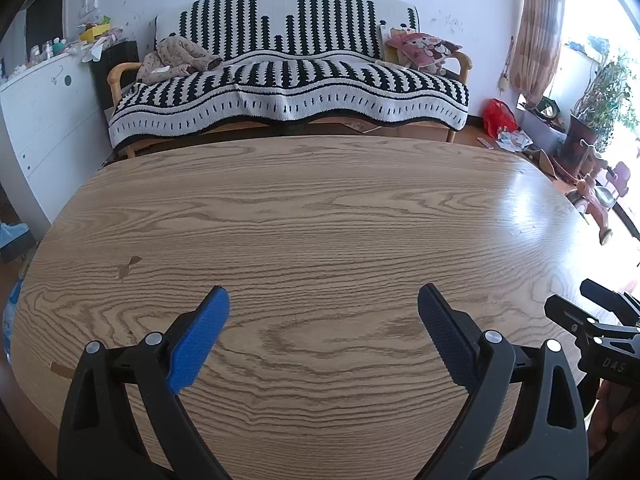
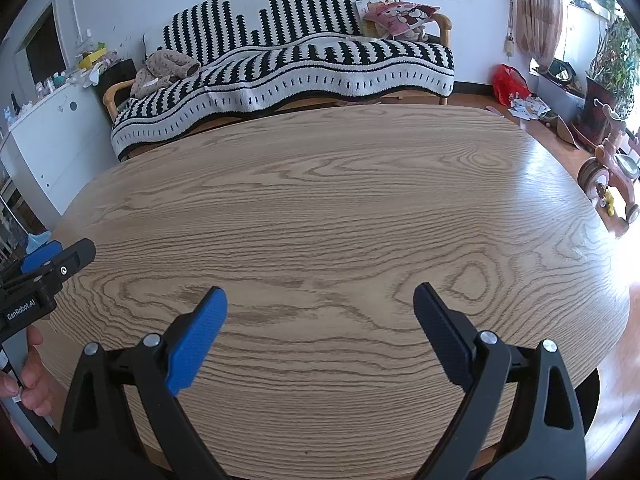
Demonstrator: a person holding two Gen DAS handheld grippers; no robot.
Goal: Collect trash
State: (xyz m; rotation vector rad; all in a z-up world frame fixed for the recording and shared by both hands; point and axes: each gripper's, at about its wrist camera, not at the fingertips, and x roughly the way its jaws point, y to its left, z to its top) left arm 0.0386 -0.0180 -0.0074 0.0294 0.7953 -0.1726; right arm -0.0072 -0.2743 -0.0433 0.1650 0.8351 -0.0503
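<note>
The left tool (image 1: 323, 296) hangs above the near edge of the wooden table (image 1: 320, 208), its two fingers spread wide with nothing between them. The right tool (image 2: 320, 294) sits in the same pose over the same table (image 2: 340, 200), likewise spread wide and holding nothing. In the left wrist view the right tool (image 1: 600, 320) shows at 4 o'clock, just beside the table's edge; in the right wrist view the left tool (image 2: 48, 272) shows at 9 o'clock, with a person's hand (image 2: 28, 372) gripping below it.

The wood shows only a small mark (image 1: 128, 266) at 9 o'clock in the left view. The only trash in sight is on the floor: a scatter of papers (image 1: 514, 138) beside a red bag (image 1: 498, 116) at 2 o'clock, well apart from both tools (past the far right end of the table). Behind the table stands a sofa under a black-and-white striped cover (image 1: 288, 80), with a cartoon cushion (image 1: 424, 48) at its right end and a crumpled garment (image 1: 176, 60) at its left.
</note>
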